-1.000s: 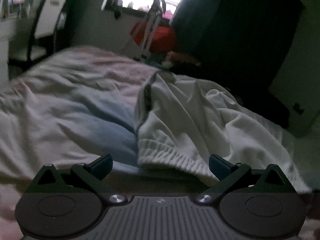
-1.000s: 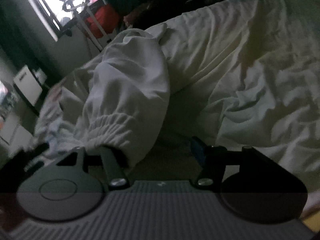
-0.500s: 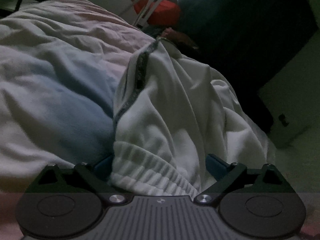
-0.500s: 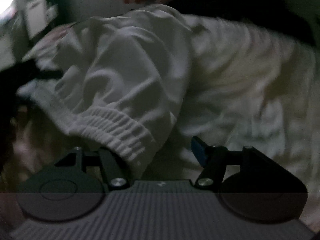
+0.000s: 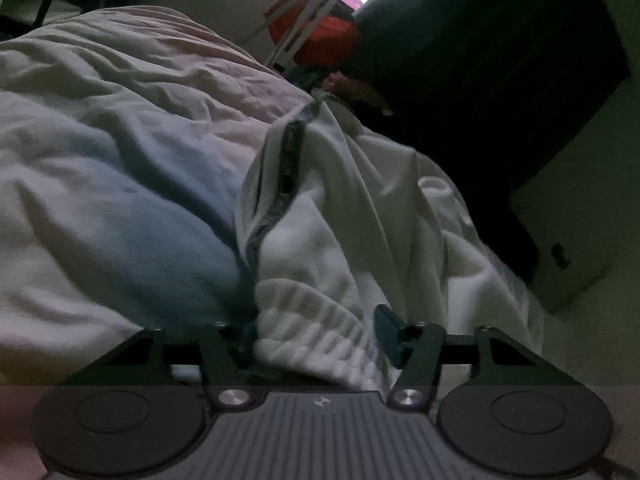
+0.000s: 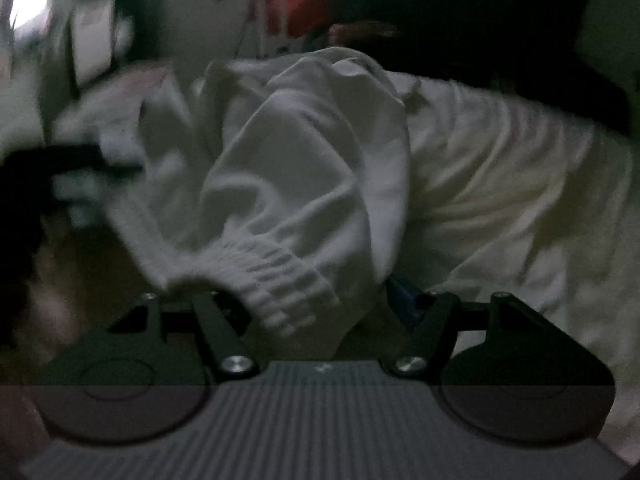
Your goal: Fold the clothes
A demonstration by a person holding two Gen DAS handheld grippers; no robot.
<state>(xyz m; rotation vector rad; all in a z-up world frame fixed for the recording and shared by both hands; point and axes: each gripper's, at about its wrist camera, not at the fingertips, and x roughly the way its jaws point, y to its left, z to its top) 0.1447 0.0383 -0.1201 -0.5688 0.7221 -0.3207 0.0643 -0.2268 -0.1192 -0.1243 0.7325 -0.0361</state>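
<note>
Closing on white garment's (image 5: 340, 216) ribbed hem, L gripper (image 5: 316, 330); R gripper (image 6: 316, 300) opening round hem.

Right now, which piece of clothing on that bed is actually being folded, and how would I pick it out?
Look at the bed with its crumpled pinkish and pale blue bedding. On its right side lies a heaped white garment. Unlike the smooth covers beside it, it has a ribbed elastic hem and a dark zip strip.
</note>
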